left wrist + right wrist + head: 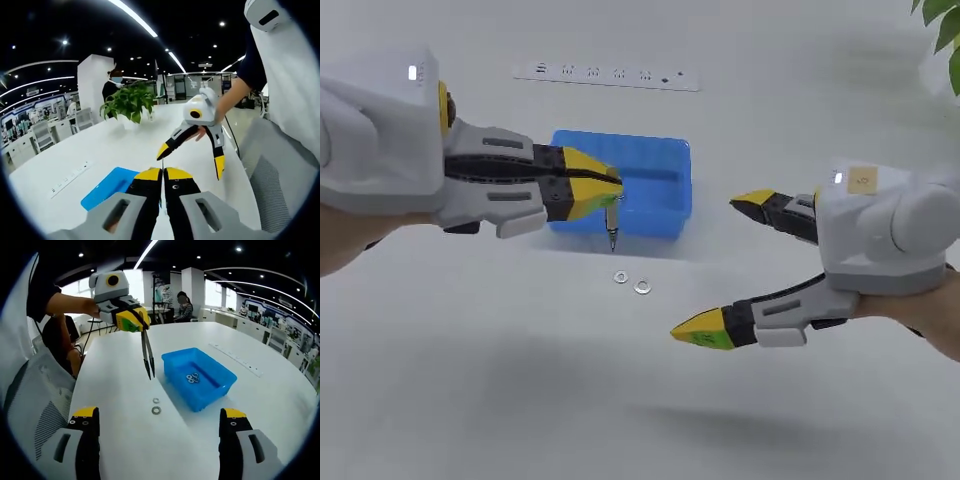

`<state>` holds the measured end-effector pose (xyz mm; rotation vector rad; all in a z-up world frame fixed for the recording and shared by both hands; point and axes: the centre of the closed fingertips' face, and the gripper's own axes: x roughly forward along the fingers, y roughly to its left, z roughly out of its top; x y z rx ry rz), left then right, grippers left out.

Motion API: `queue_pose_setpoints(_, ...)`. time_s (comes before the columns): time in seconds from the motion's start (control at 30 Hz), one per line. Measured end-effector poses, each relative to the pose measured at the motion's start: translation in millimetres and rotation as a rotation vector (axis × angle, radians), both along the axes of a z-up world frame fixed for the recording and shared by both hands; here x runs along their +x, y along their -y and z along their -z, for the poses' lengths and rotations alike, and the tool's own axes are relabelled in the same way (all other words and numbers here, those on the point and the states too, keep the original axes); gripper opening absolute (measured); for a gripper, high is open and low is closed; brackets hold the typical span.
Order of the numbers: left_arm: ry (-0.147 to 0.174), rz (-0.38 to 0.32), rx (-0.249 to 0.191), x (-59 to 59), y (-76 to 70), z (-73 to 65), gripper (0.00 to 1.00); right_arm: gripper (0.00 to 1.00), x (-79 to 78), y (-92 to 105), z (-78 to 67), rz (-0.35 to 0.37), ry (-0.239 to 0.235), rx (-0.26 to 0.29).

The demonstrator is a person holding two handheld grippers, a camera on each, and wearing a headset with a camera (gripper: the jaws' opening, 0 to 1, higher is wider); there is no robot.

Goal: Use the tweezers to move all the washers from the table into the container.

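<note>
Washers (642, 288): likely light, slippery; pinch one rim.
Left gripper (610, 185): clenched on tweezers (613, 228).
Right gripper (705, 265): spread, empty.

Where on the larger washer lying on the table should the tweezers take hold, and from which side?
Probably across its ring: one tip of the tweezers in the hole of the larger washer, one outside, coming down from above. It lies flat on the table, so its thin edge offers nothing sideways.

The left tool (610, 186) clamps slim metal tweezers (613, 226), tips down, before the blue plastic container (665, 215); two small silver washers (642, 288) lie near the tips on the white table (520, 390).
</note>
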<state>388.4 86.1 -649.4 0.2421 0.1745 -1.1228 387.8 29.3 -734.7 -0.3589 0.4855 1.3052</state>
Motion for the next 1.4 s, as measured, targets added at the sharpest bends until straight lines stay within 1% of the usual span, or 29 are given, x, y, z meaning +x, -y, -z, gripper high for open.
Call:
queue_pose_setpoints(0.07,-0.009,-0.001,-0.007,0.2,0.0,1.8,0.05,1.0,-2.3,-0.4,2.8,-0.007,-0.008,-0.003)
queue_pose_setpoints(0.13,-0.007,0.0,-0.011,0.5,1.4,4.0,0.05,1.0,-4.8,-1.4,6.6,-0.012,-0.018,-0.004)
queue_pose_setpoints(0.17,-0.008,0.0,-0.012,1.4,3.0,6.5,0.05,1.0,-5.8,-2.0,8.0,-0.013,-0.024,-0.003)
queue_pose_setpoints(0.2,-0.016,-0.002,-0.015,1.8,3.9,8.5,0.05,1.0,-7.2,-2.8,10.1,-0.012,-0.037,0.0)
queue_pose_setpoints(0.27,-0.018,0.0,-0.018,2.5,6.2,13.9,0.05,1.0,-9.1,-4.2,13.7,-0.01,-0.053,0.003)
queue_pose_setpoints(0.33,-0.032,-0.007,-0.028,3.0,7.4,19.6,0.05,1.0,-11.0,-5.0,16.6,-0.022,-0.062,-0.004)
queue_pose_setpoints(0.4,-0.05,-0.009,-0.037,1.9,8.8,24.5,0.05,1.0,-11.0,-5.7,16.5,-0.027,-0.067,0.001)
queue_pose_setpoints(0.47,-0.058,-0.004,-0.035,0.5,9.8,28.8,0.05,1.0,-9.1,-6.5,15.8,-0.016,-0.08,0.02)
queue_pose_setpoints(0.53,-0.062,-0.002,-0.032,0.4,9.7,31.5,0.05,1.0,-7.7,-6.2,16.7,-0.011,-0.085,0.027)
queue_pose_setpoints(0.6,-0.061,0.003,-0.03,0.3,10.3,34.4,0.05,1.0,-6.2,-4.9,20.0,-0.008,-0.092,0.029)
queue_pose_setpoints(0.63,-0.056,0.006,-0.014,0.5,10.6,37.5,0.05,1.0,-5.8,-4.1,21.7,-0.006,-0.096,0.031)
queue_pose_setpoints(0.73,-0.059,0.009,-0.027,1.1,12.6,38.5,0.05,1.0,-7.2,-2.7,25.7,-0.01,-0.106,0.028)
queue_pose_setpoints(0.77,-0.057,0.01,-0.024,2.1,13.0,39.8,0.05,1.0,-7.5,-2.0,27.1,-0.01,-0.109,0.027)
queue_pose_setpoints(0.87,-0.064,0.01,-0.029,4.1,13.6,41.6,0.05,1.0,-8.6,-2.3,29.3,-0.007,-0.124,0.033)
queue_pose_setpoints(0.97,-0.065,0.012,-0.021,5.4,13.5,44.6,0.05,1.0,-9.4,-3.3,31.5,-0.012,-0.128,0.03)
queue_pose_setpoints(1.0,-0.067,0.013,-0.017,5.4,13.6,45.7,0.05,1.0,-9.9,-4.1,31.6,-0.014,-0.129,0.03)
queue_pose_setpoints(1.03,-0.059,0.019,-0.001,5.0,13.5,47.6,0.05,0.99,-10.4,-5.1,31.5,-0.017,-0.131,0.032)
queue_pose_setpoints(1.1,-0.062,0.032,0.011,2.3,15.2,50.2,0.05,0.99,-11.3,-7.0,31.2,-0.02,-0.134,0.036)
queue_pose_setpoints(1.13,-0.066,0.034,0.002,1.3,15.7,49.7,0.05,0.99,-11.7,-7.7,31.4,-0.022,-0.136,0.037)
queue_pose_setpoints(1.2,-0.063,0.03,-0.005,1.7,15.5,49.9,0.05,0.99,-12.3,-8.8,32.3,-0.024,-0.136,0.035)
queue_pose_setpoints(1.27,-0.068,0.024,-0.015,1.9,12.6,50.3,0.05,0.99,-13.8,-10.1,32.4,-0.027,-0.14,0.037)
queue_pose_setpoints(1.33,-0.071,0.025,-0.012,1.6,10.3,50.4,0.05,0.98,-16.1,-11.5,32.7,-0.031,-0.145,0.039)
queue_pose_setpoints(1.4,-0.068,0.038,0.005,-0.1,9.0,51.1,0.05,0.98,-17.8,-13.0,32.4,-0.036,-0.148,0.041)
